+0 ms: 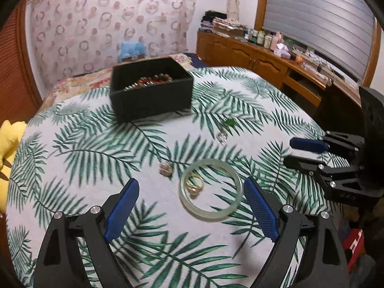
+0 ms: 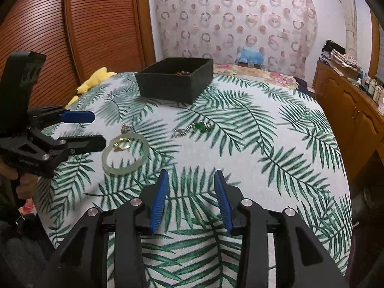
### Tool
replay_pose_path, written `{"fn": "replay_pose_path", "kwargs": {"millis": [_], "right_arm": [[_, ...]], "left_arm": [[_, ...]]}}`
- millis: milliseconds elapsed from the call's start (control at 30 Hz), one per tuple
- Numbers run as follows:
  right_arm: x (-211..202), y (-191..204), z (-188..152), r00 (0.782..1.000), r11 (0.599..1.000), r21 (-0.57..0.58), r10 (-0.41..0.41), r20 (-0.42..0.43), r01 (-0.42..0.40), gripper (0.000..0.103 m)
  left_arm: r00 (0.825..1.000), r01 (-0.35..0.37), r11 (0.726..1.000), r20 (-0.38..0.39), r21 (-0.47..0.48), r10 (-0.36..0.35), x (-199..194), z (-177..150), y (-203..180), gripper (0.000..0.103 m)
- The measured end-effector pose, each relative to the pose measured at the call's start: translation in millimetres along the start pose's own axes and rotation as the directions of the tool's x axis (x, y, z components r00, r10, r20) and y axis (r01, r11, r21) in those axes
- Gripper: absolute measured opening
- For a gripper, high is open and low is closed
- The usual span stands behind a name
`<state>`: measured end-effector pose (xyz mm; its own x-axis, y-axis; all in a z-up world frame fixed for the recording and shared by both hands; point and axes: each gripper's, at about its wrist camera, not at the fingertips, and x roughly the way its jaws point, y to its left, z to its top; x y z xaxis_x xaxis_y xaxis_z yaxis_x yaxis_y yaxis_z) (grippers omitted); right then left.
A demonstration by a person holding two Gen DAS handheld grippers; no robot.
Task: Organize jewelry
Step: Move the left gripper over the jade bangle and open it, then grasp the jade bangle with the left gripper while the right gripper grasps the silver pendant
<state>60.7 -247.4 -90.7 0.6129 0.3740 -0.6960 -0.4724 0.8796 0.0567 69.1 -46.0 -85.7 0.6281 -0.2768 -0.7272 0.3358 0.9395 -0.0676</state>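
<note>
Jewelry: we see a pale green translucent bangle [image 1: 210, 189] lying flat on the leaf-print tablecloth [image 1: 96, 144], with a gold ring with a green stone [image 1: 195, 185] resting inside its loop.
Left gripper [image 1: 192, 210]: we read its blue-padded jaws as spread wide, wider than the bangle, holding nothing; the bangle lies just ahead of and between the tips, not touched.
Right gripper [image 2: 190, 200]: we find it partly open, its gap narrower than the left's, empty, above bare cloth; the bangle lies ahead and to its left.
Loose pieces: we note a small pinkish gold-wired charm [image 1: 166, 168] near the bangle and a silver chain with a green pendant [image 1: 225, 129] farther back.
Container: we see a black rectangular open box [image 1: 151, 91] at the far side, beaded bracelets inside, well apart from both grippers.
Obstructions: we see only open cloth between each gripper and the bangle.
Surroundings: a wooden sideboard [image 1: 252, 55] stands beyond the table.
</note>
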Motion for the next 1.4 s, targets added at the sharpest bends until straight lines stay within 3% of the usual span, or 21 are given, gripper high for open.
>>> {"fn": "replay_pose_path", "kwargs": {"millis": [233, 433, 700, 767, 800, 833, 1067, 1267, 1400], "right_arm": [[3.7, -10.4, -3.3, 0.999, 0.999, -0.012, -0.033, -0.023, 0.033, 0.044], [3.7, -10.8, -5.9, 1.000, 1.000, -0.010, -0.012, -0.019, 0.012, 0.044], [2.5, -11.7, -5.7, 1.000, 1.000, 0.000, -0.002, -0.011, 0.002, 0.044], [2.3, -11.9, -5.8, 1.000, 1.000, 0.001, -0.003, -0.009, 0.003, 0.044], [2.2, -12.0, -5.8, 1.000, 1.000, 0.002, -0.004, -0.009, 0.004, 0.044], [2.1, -12.1, -5.8, 1.000, 1.000, 0.002, -0.005, -0.009, 0.005, 0.044], [3.1, -7.1, -3.1, 1.000, 0.999, -0.031, -0.021, -0.024, 0.020, 0.044], [8.1, -5.2, 25.1, 1.000, 0.998, -0.059, 0.000, -0.010, -0.001, 0.044], [33.8, -9.8, 47.5, 0.999, 0.997, -0.078, 0.013, -0.044, -0.016, 0.044]], "left_arm": [[0.998, 0.023, 1.000, -0.064, 0.020, -0.022, 19.8, -2.5, -10.7, 0.085], [0.994, 0.016, 0.999, -0.107, 0.042, -0.011, 37.4, 1.5, -19.7, 0.085], [0.994, -0.029, 0.995, -0.107, 0.095, 0.039, 44.6, 3.9, -28.8, 0.085], [0.994, -0.029, 0.994, -0.097, 0.104, 0.039, 43.9, 2.8, -29.0, 0.084], [0.996, -0.025, 0.994, -0.086, 0.111, 0.034, 42.0, 2.1, -29.0, 0.073], [0.997, -0.025, 0.993, -0.075, 0.113, 0.033, 40.4, 2.3, -29.5, 0.069], [1.000, -0.010, 0.996, -0.016, 0.084, 0.012, 22.7, -1.0, -19.7, 0.069], [0.999, 0.009, 0.999, 0.050, 0.040, -0.011, -1.4, 0.9, -9.5, 0.069], [0.997, -0.012, 1.000, 0.076, 0.016, 0.011, -9.9, 1.9, -0.8, 0.069]]}}
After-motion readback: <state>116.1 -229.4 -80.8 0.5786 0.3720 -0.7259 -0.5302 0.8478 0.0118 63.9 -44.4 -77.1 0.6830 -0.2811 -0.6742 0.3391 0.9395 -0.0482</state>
